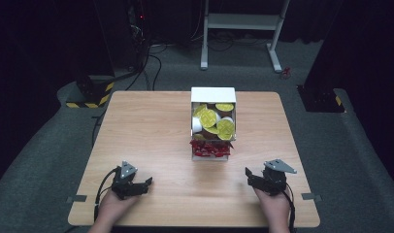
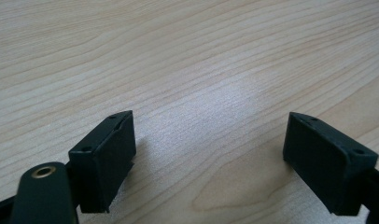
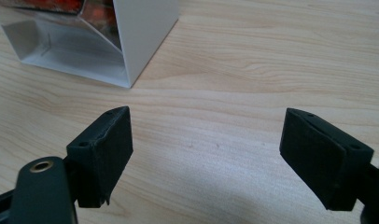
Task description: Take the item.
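A white box (image 1: 213, 95) stands at the middle of the wooden table (image 1: 151, 126), holding several yellow-lidded cups (image 1: 209, 118) in its upper part and red packets (image 1: 210, 147) in its front compartment. My left gripper (image 1: 145, 183) rests near the front left edge, open, with bare wood between its pads (image 2: 106, 158). My right gripper (image 1: 248, 174) rests near the front right edge, open and holding nothing. In the right gripper view the box's white corner (image 3: 136, 42) lies ahead to the left, apart from the pads (image 3: 103, 154).
Beyond the table's far edge are a white frame stand (image 1: 241, 29), cables (image 1: 146, 63) on grey carpet and a yellow-black striped base (image 1: 88, 94). Tape marks (image 1: 77, 198) sit at the table's front corners.
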Demonstrator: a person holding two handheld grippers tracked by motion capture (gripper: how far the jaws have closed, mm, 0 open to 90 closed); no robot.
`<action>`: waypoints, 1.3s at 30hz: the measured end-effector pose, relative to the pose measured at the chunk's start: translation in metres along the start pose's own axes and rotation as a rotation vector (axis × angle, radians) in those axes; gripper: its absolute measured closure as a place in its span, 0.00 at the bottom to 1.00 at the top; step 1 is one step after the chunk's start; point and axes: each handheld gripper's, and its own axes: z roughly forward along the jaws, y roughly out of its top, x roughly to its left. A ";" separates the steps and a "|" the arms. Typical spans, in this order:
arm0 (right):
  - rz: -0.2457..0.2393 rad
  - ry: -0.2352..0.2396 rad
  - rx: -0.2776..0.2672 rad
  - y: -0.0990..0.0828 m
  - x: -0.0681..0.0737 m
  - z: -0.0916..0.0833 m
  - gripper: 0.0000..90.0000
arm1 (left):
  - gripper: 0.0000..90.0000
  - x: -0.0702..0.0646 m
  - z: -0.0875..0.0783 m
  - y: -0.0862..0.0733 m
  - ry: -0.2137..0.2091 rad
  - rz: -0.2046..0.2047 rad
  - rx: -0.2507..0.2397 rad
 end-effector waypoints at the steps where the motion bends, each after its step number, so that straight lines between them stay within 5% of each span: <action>1: -0.002 0.003 0.002 0.001 0.001 0.000 0.19 | 0.19 0.000 0.000 0.000 -0.001 0.002 0.001; 19: -0.039 0.037 -0.025 0.023 0.020 -0.003 0.25 | 0.14 0.001 0.001 0.001 0.014 -0.003 0.015; 39: -0.027 0.059 -0.062 0.040 0.033 -0.005 0.29 | 0.09 0.002 0.002 0.001 0.029 -0.018 0.024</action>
